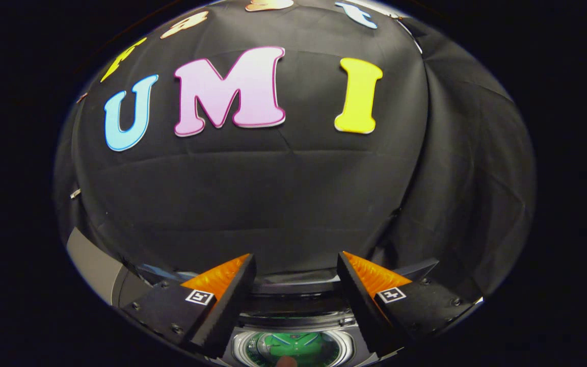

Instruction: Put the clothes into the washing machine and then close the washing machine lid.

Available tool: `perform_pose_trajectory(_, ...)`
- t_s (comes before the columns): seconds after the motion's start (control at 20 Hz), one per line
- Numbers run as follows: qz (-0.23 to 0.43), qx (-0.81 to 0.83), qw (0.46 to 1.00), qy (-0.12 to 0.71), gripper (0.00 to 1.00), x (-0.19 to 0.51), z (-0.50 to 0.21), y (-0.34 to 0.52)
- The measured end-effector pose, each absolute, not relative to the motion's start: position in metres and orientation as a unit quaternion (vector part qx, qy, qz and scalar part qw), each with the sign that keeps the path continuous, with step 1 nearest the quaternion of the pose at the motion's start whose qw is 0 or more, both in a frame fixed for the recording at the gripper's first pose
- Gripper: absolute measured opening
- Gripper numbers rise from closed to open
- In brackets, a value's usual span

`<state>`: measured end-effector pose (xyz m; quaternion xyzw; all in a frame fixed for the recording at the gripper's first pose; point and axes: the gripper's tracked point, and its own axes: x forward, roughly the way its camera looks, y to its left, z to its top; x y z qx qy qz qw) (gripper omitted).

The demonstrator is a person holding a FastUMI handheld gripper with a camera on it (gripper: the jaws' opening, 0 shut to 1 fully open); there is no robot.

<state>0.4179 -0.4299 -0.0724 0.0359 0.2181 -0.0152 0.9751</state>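
Note:
My gripper (296, 265) is open, its two fingers spread wide with nothing between them. Below and between the fingers I look down at a top-loading washing machine (293, 306). Its round drum opening holds a green piece of clothing (293, 344) with white trim. A small pinkish tip (287, 361), perhaps a finger, touches the drum's near edge. The dark raised lid (293, 278) stands behind the opening, just beyond the fingertips. The gripper is held above the machine and points at the booth wall.
Black cloth forms the booth's back wall (252, 193) and a side wall (467, 193) on the right. A grey corner of the machine's body (89, 260) shows left of the left finger.

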Motion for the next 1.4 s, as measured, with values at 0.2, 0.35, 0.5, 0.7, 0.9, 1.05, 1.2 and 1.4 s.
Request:
perform_pose_trajectory(0.2,-0.03,0.036,0.979,0.197,0.98,0.412,-0.072,-0.436)
perform_pose_trajectory(0.35,-0.033,0.036,0.981,0.189,0.98,0.398,-0.07,-0.439)
perform_pose_trajectory(0.5,-0.036,0.032,0.98,0.193,0.98,0.392,-0.071,-0.438)
perform_pose_trajectory(0.7,-0.036,0.032,0.981,0.19,0.98,0.382,-0.069,-0.437)
perform_pose_trajectory(0.9,-0.036,0.033,0.983,0.178,0.98,0.365,-0.069,-0.438)
perform_pose_trajectory(1.05,-0.036,0.031,0.984,0.172,0.98,0.352,-0.07,-0.437)
perform_pose_trajectory(1.2,-0.036,0.032,0.984,0.169,0.98,0.338,-0.071,-0.437)
perform_pose_trajectory(1.4,-0.036,0.033,0.985,0.167,0.98,0.325,-0.073,-0.437)
